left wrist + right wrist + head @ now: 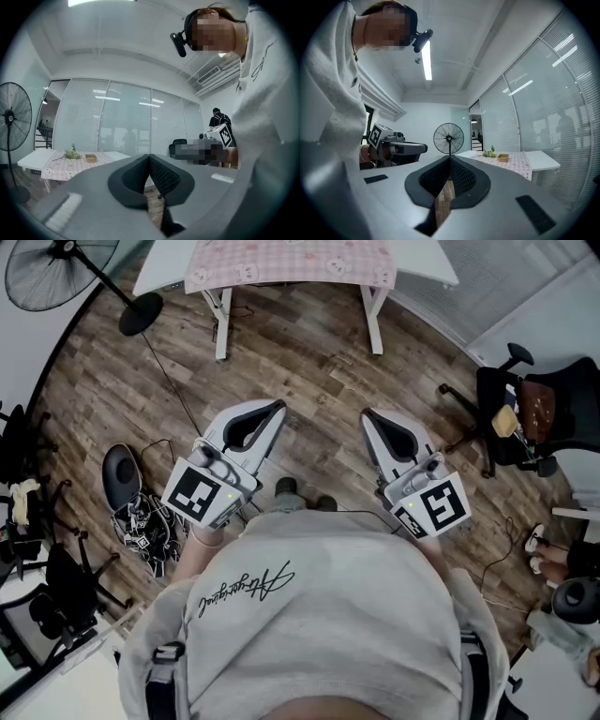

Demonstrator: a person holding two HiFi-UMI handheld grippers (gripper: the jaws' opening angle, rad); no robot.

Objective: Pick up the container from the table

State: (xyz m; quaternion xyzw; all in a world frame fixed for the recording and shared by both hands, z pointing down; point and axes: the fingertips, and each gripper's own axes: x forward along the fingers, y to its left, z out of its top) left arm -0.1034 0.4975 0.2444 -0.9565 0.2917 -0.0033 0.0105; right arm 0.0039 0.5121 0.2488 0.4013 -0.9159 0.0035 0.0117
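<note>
A small tan container (91,158) sits on a table under a pink checked cloth (291,263), across the room from me. The right gripper view shows the same container (503,158) far off to the right of the jaws. In the head view I cannot pick it out on the cloth. My left gripper (278,409) and right gripper (367,415) are held side by side at waist height over the wooden floor, pointing toward the table. Both are shut with nothing between the pads, as the left gripper (149,157) and right gripper (450,158) views show.
A standing fan (52,273) with a round base (141,313) stands left of the table. Black office chairs (525,413) are at the right. A dark object and tangled cables (141,512) lie on the floor at my left. A green sprig (71,153) lies beside the container.
</note>
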